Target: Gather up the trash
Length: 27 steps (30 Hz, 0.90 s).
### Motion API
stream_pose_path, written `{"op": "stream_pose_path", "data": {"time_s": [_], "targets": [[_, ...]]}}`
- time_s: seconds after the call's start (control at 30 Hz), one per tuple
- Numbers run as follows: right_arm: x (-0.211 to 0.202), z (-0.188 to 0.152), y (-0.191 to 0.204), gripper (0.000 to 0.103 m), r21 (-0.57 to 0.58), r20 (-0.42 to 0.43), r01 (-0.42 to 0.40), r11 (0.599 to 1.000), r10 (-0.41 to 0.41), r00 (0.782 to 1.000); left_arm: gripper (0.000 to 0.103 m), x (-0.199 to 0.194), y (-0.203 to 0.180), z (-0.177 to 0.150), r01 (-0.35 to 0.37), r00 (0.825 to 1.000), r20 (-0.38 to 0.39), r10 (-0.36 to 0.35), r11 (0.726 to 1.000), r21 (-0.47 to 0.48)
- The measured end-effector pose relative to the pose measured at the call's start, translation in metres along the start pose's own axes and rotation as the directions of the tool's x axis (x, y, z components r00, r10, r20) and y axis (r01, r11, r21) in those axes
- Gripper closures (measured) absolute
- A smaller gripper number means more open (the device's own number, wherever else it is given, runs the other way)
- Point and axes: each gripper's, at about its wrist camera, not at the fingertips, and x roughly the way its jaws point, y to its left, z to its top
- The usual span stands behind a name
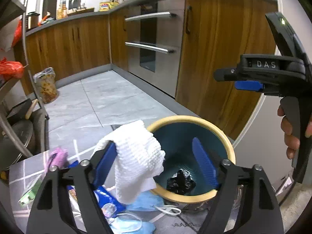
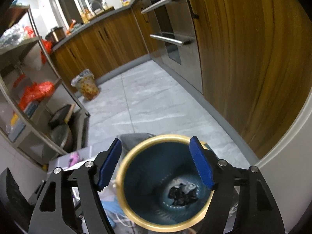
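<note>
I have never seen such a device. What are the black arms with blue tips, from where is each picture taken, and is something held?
No robot is here. A person holds a hand tool in each hand: a black two-finger gripper with blue pads. Each tool carries a wide-angle camera looking along its fingers, which gives the two pictures.

The left gripper has its jaws wide. A white textured paper towel hangs over its left pad, not pinched, beside the bin. The right gripper is open and empty; the left view shows it from the side, with the person's hand on its grip.

Below both stands a round dark-blue bin with a yellow rim. A crumpled black scrap lies at its bottom. Around it on the surface lie light-blue face masks and wrappers.
</note>
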Motion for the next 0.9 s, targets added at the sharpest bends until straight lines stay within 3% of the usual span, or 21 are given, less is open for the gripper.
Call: {"op": "stream_pose_path", "data": {"time_s": [0.27, 0.3, 0.33, 0.37, 0.4, 0.43, 0.53, 0.9], "targets": [[-0.021, -0.004, 0.016, 0.018, -0.01, 0.073, -0.024, 1.0, 0.025, 0.997, 0.021, -0.046, 0.029, -0.001, -0.006, 0.998, 0.061, 0.011, 0.997, -0.074], [-0.023, -0.004, 0.016, 0.018, 0.001, 0.074, -0.031, 1.0, 0.031, 0.997, 0.028, -0.048, 0.03, -0.002, -0.001, 0.998, 0.061, 0.006, 0.997, -0.081], [-0.023, -0.005, 0.015, 0.018, 0.013, 0.07, -0.042, 0.999, 0.041, 0.997, 0.052, -0.049, 0.03, -0.002, 0.009, 0.998, 0.057, -0.004, 0.997, -0.083], [-0.024, -0.006, 0.014, 0.018, 0.02, 0.069, -0.048, 0.999, 0.046, 0.997, 0.063, -0.045, 0.029, -0.002, 0.02, 1.0, 0.025, -0.018, 0.997, -0.074], [-0.025, -0.006, 0.013, 0.018, 0.026, 0.073, -0.042, 0.999, 0.04, 0.997, 0.088, -0.041, 0.027, -0.004, 0.025, 1.0, 0.002, -0.025, 0.997, -0.067], [-0.025, -0.006, 0.012, 0.018, 0.025, 0.071, -0.034, 0.999, 0.032, 0.997, 0.101, -0.037, 0.025, -0.005, 0.036, 0.999, -0.019, -0.037, 0.998, -0.056], [-0.026, -0.006, 0.008, 0.018, 0.017, 0.066, -0.014, 1.0, 0.013, 0.998, 0.101, -0.026, 0.013, -0.009, 0.034, 0.999, -0.037, -0.034, 0.999, -0.011], [-0.02, 0.0, -0.027, 0.018, 0.1, 0.041, 0.008, 0.995, -0.012, 0.999, 0.101, 0.036, -0.049, 0.001, 0.164, 0.983, -0.099, -0.155, 0.982, 0.092]]}}
